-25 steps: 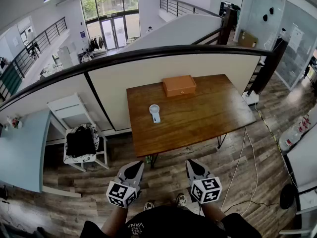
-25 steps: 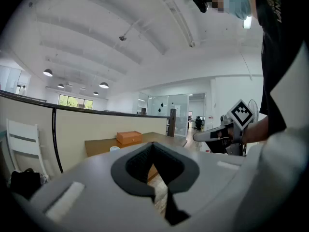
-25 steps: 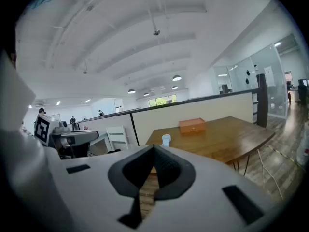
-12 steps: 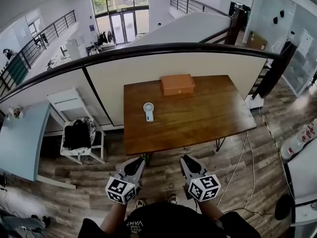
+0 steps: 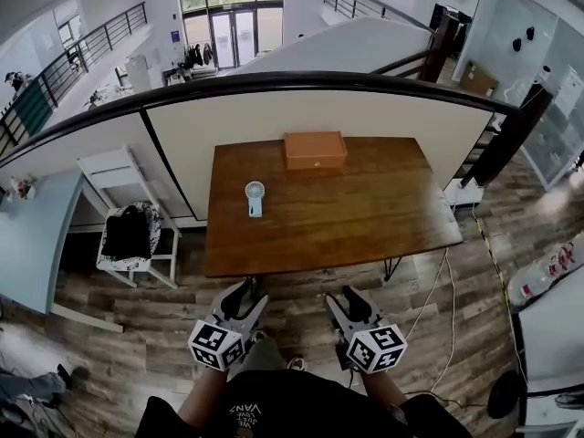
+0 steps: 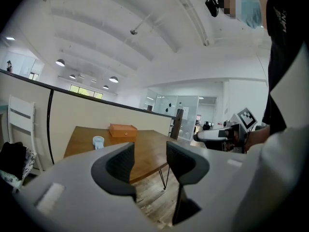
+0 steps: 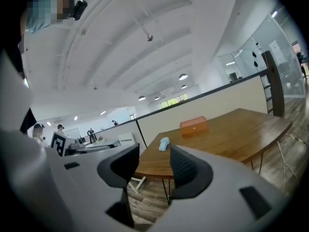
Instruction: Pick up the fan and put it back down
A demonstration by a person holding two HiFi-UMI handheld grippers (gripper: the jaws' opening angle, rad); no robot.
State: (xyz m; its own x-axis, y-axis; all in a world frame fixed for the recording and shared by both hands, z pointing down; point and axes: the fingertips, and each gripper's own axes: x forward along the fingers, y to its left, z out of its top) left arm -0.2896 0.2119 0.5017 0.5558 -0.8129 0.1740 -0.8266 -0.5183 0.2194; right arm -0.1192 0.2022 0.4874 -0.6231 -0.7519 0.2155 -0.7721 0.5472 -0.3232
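A small pale blue-and-white fan (image 5: 255, 196) lies flat on the left part of the brown wooden table (image 5: 365, 217), also seen as the fan (image 6: 98, 142) and the fan (image 7: 164, 143) ahead. Both grippers hang over the floor, short of the table's near edge and well apart from the fan. My left gripper (image 5: 245, 297) (image 6: 149, 151) has its jaws opening with nothing between them. My right gripper (image 5: 344, 297) (image 7: 154, 156) is likewise opening and holds nothing.
An orange box (image 5: 314, 150) sits at the table's far edge against the half wall with a black rail (image 5: 274, 85). A white chair with a black bag (image 5: 130, 235) stands left of the table. A light-blue table (image 5: 27, 245) is further left. A cable (image 5: 438, 299) runs along the floor at right.
Both grippers' jaws were shut and now stand apart. The table and fan have slid left and nearer in the head view as the person stepped toward them.
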